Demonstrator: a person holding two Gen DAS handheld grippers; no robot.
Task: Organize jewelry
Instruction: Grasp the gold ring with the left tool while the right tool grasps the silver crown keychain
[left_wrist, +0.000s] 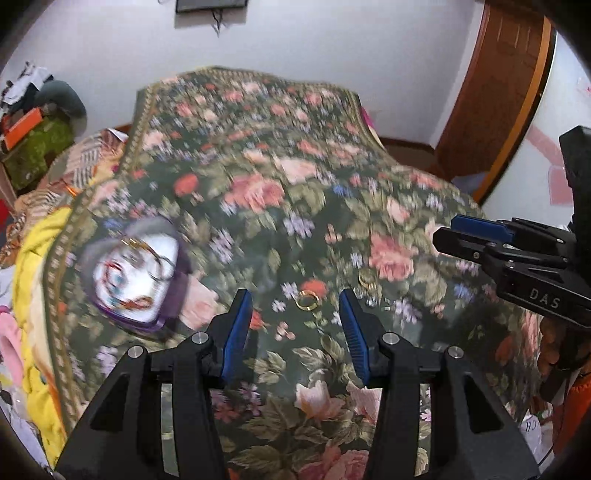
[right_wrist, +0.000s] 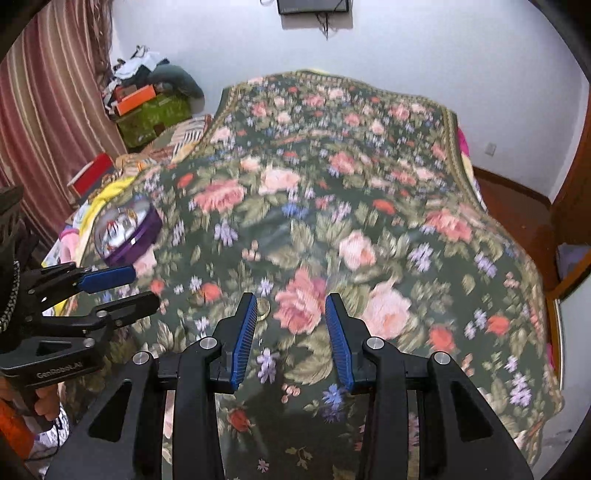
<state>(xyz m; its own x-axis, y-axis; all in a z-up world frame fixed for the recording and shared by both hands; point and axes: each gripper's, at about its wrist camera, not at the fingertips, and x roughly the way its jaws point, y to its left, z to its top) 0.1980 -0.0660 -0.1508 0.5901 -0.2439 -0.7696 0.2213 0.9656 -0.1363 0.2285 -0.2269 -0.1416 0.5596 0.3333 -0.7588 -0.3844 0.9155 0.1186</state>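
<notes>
A gold ring lies on the floral bedspread just beyond and between the tips of my left gripper, which is open with nothing between its pads. A second gold ring and a few small silver pieces lie just to its right. An open purple jewelry box with a white lining holds several pieces at the left. My right gripper hovers open and empty over the bedspread, with a gold ring beside its left fingertip. The purple box is far to its left.
Each gripper shows in the other's view: the right gripper at the right edge, the left gripper at the left. Yellow and patterned bedding lies left of the bedspread. Cluttered boxes stand by a striped curtain. A wooden door is at the right.
</notes>
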